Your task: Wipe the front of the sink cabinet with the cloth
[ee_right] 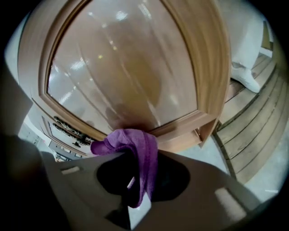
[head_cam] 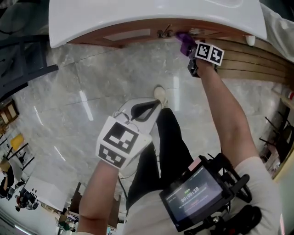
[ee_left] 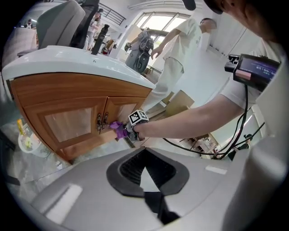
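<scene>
Where the right-hand door of the sink cabinet (ee_right: 135,67) meets its lower rail, a purple cloth (ee_right: 141,151) is pressed against the wood. It is bunched and folded, with one end hanging down. It is gripped between the closed jaws of the right gripper (head_cam: 192,51), at about one o'clock in the head view. The dark metal door handles (head_cam: 163,32) are seen just beside it, toward eleven o'clock. The white sink top (head_cam: 138,13) overhangs the doors at twelve o'clock. The left gripper (head_cam: 146,109) is held well apart from the cabinet near the middle of the head view, its jaws brought together on nothing. Pale marble floor (head_cam: 92,92) lies open toward nine o'clock, while wooden slats (head_cam: 257,59) border the cabinet at three o'clock. A white shoe (head_cam: 160,95) is planted between gripper and cabinet.
</scene>
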`<move>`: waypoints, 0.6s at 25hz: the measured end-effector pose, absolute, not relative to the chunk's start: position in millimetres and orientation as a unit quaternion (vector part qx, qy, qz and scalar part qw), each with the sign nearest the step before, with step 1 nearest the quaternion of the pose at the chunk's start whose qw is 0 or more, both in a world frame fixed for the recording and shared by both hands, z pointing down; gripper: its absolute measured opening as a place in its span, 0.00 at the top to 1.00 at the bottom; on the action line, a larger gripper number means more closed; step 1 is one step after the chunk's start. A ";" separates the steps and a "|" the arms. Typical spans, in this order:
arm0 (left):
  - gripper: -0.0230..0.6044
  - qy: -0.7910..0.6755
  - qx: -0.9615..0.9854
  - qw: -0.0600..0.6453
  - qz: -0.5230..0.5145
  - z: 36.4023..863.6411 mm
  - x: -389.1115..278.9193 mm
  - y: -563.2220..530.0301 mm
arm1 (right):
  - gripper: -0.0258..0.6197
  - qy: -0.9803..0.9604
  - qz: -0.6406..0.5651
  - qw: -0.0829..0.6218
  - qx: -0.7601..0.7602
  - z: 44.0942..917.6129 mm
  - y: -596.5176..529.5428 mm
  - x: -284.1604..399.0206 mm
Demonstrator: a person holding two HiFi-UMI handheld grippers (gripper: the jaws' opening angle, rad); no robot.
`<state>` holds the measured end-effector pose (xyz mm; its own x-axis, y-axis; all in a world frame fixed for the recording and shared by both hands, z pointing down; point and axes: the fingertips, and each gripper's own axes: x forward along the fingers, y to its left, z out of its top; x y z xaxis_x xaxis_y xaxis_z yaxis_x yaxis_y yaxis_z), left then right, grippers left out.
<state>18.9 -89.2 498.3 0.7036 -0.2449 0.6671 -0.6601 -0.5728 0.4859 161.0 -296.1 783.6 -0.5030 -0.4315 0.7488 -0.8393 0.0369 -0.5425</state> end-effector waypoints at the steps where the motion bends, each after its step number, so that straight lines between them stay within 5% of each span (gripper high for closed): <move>1: 0.95 -0.265 0.843 0.376 0.277 499.1 22.9 -92.1 | 0.83 -0.690 0.520 0.196 0.463 784.5 -298.2 170.7; 15: 0.95 -0.235 0.843 0.377 0.304 506.1 64.8 -128.7 | 0.83 -0.660 0.508 0.218 0.509 784.5 -322.7 284.3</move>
<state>64.8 -128.7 506.1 0.7052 -0.1659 0.6894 -0.6247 -0.6054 0.4933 284.3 -322.7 784.5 -0.3876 -0.4507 0.8041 -0.8928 -0.0338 -0.4492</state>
